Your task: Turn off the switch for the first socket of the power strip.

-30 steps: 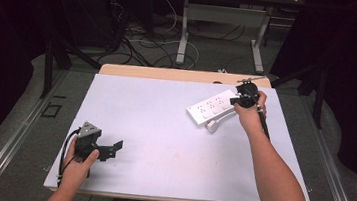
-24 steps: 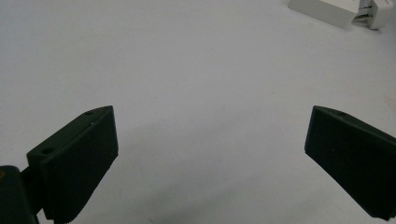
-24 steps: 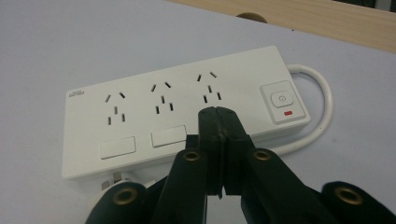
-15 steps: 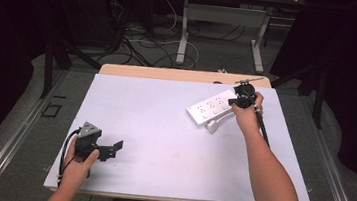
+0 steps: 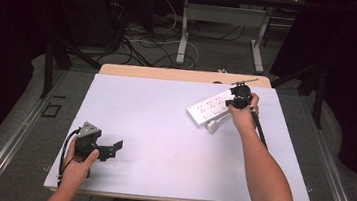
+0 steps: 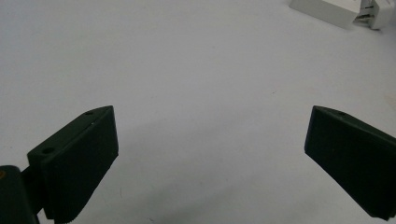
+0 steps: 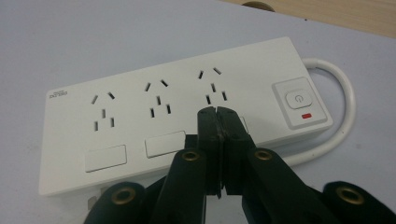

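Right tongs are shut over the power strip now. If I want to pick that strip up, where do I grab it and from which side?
Grip the power strip across its narrow width, near the middle of its length, coming straight down from above. It lies flat on the table, a long slab with parallel long edges for the pads. Avoid the switch end, where the cable loops out. The right tongs must open first.

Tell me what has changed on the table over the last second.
Nothing visibly changed. The right gripper hangs shut over the white power strip, and the left gripper rests open near the table's front edge.
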The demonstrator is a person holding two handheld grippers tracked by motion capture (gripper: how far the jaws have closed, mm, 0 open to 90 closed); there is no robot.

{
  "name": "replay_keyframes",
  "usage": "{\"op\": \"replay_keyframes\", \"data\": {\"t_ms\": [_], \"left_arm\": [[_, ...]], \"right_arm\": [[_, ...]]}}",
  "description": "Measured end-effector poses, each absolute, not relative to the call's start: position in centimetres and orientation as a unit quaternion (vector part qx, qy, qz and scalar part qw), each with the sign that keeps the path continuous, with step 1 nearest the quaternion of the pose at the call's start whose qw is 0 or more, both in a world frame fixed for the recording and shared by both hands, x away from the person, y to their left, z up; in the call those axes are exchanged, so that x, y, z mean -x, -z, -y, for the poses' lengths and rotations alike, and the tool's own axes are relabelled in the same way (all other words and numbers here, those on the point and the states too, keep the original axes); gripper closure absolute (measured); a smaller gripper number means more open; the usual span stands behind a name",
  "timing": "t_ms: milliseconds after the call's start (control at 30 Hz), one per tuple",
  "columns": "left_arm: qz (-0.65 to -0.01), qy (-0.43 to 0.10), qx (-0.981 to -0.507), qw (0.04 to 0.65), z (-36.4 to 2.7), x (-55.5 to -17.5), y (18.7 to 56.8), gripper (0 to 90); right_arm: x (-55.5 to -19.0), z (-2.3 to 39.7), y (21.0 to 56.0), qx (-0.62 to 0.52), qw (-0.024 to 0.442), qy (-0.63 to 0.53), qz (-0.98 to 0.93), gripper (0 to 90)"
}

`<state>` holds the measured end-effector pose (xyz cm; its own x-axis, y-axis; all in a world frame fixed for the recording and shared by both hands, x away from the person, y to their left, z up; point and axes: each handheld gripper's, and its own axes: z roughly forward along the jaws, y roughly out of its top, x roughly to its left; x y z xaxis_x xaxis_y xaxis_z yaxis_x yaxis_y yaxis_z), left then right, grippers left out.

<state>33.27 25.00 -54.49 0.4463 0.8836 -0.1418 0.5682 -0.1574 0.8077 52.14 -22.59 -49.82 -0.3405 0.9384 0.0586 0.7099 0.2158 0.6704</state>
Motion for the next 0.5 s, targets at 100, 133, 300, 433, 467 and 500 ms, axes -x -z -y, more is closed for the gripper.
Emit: {"op": "replay_keyframes", "data": {"t_ms": [100,133,300,433,467,500], "left_arm": [[-0.492,-0.186,-0.738,0.423,-25.0,-33.3,54.5,2.7],[-0.492,-0.186,-0.738,0.422,-25.0,-33.3,54.5,2.7],[-0.491,-0.185,-0.739,0.422,-25.0,-33.3,54.5,2.7],[-0.491,-0.185,-0.739,0.423,-25.0,-33.3,54.5,2.7],[-0.491,-0.185,-0.739,0.423,-25.0,-33.3,54.5,2.7],[-0.491,-0.185,-0.739,0.423,-25.0,-33.3,54.5,2.7]], "right_arm": [[-52.3,22.6,50.3,-0.545,0.18,-0.307,-0.759,89.4],[-52.4,22.6,50.4,-0.545,0.182,-0.305,-0.759,89.4],[-52.6,22.1,51.1,-0.542,0.177,-0.307,-0.762,89.4],[-52.8,21.8,51.4,-0.541,0.175,-0.302,-0.766,89.3],[-52.8,21.8,51.4,-0.542,0.176,-0.303,-0.764,89.3],[-52.8,21.8,51.5,-0.541,0.175,-0.303,-0.764,89.1]]}}
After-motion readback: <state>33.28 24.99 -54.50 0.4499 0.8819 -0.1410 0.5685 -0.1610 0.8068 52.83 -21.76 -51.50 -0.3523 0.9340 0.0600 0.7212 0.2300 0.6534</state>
